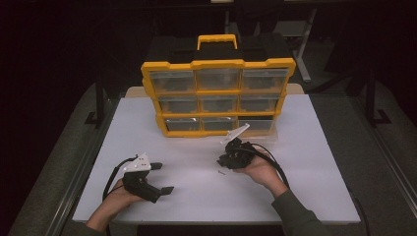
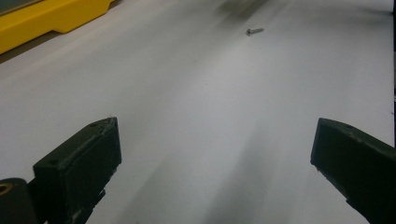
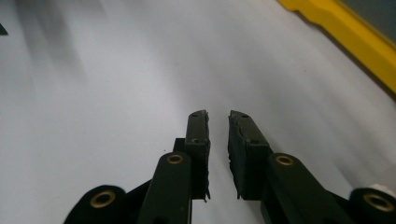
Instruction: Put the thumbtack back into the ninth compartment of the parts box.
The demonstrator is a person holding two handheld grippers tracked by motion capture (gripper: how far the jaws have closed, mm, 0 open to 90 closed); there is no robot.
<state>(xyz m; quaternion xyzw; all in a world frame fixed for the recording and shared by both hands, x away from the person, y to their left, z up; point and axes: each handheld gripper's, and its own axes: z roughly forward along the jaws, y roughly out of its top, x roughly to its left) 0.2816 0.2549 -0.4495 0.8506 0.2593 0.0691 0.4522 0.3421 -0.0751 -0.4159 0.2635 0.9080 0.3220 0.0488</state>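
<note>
A yellow plastic drawer box (image 1: 218,96) with a black top and a yellow handle stands at the back of the smooth white tabletop (image 1: 305,187). It has nine see-through drawers in three rows. No writing can be read on it.

A tiny metal screw (image 2: 255,31) lies on the tabletop, just beside the right claw (image 1: 225,158) and well apart from the left claw (image 1: 162,178).

The left claw has its two black blocks spread wide, with nothing between them. The right claw (image 3: 218,116) is nearly pressed together, with a thin gap and nothing in it.
</note>
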